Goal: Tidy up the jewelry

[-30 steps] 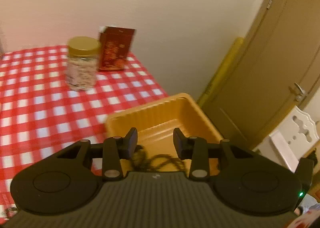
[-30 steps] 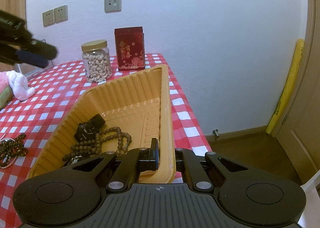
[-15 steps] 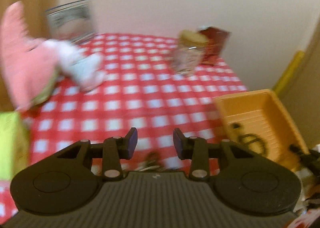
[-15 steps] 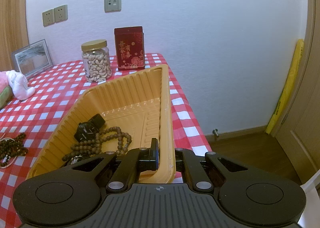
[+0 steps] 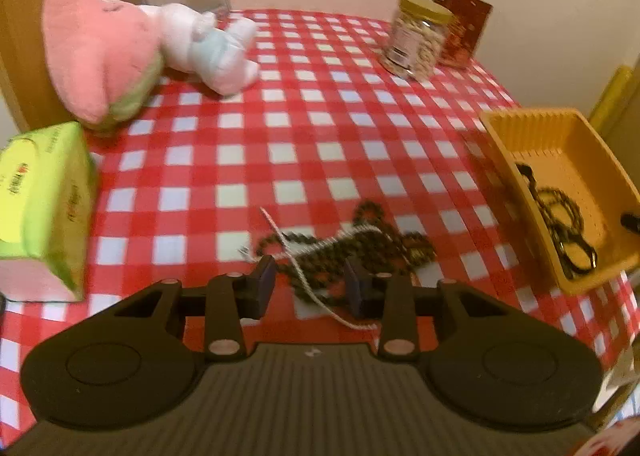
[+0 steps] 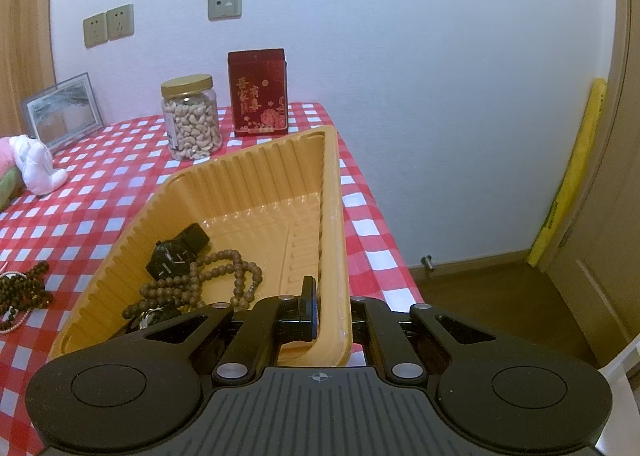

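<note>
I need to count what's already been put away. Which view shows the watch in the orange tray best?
The right wrist view: the black watch lies sharp and close inside the orange tray, beside brown beads. The left wrist view shows the tray far off and blurred; its contents are only dark loops, and the watch can't be told apart.

Red-white checked tablecloth; orange tray right; pink plush far left; beads probably dark brown; red box far.
</note>
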`<state>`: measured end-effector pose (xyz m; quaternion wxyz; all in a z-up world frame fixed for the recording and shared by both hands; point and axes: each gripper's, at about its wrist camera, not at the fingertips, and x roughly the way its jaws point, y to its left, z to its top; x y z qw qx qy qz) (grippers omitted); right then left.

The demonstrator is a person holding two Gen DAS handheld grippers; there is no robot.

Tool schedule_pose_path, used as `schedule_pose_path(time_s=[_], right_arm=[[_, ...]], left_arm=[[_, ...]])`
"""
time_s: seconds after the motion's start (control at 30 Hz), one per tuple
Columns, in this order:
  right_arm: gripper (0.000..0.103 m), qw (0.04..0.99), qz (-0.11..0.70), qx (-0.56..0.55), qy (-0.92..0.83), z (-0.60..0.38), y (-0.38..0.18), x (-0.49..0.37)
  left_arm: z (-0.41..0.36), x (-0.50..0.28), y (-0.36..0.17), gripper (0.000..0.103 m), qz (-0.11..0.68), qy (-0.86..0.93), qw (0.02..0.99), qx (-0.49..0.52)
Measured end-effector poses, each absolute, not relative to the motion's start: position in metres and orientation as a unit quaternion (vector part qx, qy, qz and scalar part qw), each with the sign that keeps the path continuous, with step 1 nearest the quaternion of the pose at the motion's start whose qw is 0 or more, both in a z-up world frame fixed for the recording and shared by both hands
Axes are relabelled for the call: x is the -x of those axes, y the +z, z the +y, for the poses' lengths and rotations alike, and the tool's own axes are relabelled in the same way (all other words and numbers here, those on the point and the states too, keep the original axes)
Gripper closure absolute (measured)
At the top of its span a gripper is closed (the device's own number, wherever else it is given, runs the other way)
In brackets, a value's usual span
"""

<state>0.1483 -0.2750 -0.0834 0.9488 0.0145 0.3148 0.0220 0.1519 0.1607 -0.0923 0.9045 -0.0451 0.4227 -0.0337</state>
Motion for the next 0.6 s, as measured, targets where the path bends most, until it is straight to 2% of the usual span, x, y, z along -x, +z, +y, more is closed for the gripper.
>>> schedule_pose_path(time_s=[0.37,0.6], right_arm=[[0.099,0.948,0.316,-0.014,0.019,-0.274,-0.083,-0.147],[0.099,0.948,0.317,-0.014,0.019,-0.274,-0.083,-0.147]], left_arm=[[0.150,-0.151,-0.116,0.076,0.432,-0.037,0.900,0.035],[0.150,-0.165,-0.118,0.076,0.418,-0.035,0.908,-0.020]])
